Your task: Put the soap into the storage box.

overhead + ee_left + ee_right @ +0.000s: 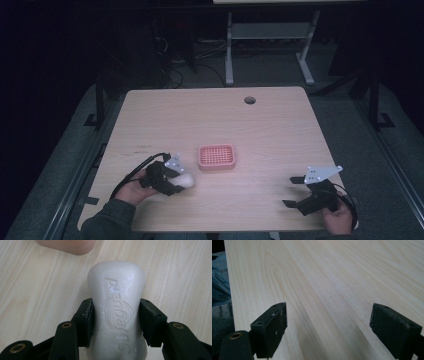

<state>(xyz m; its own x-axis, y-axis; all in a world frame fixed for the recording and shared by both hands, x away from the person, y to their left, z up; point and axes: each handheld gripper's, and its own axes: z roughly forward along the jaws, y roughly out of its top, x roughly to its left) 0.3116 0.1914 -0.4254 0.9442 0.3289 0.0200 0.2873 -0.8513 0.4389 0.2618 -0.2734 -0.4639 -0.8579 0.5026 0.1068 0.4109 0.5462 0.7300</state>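
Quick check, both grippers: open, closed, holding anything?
Left gripper: closed on the white soap bar.
Right gripper: open, holding nothing, over the table.

table (280, 130): light wood, hole near far edge | pink tray (216, 156) mid-table

Both grippers are black. The left gripper (181, 184) carries a grey three-cornered plate with small dark holes on top, and a black cable loops from its rear near the table's (280, 130) left front edge. The right gripper (293, 191), near the right front corner, bears a like plate and a dark cable by the hand (338, 218). Up close, each jaw ends in a blocky black pad (272, 328) with small screw holes, and brass-ringed holes mark the arms behind. The left sleeve (112, 221) is grey-green; denim shows at the right gripper view's left edge.
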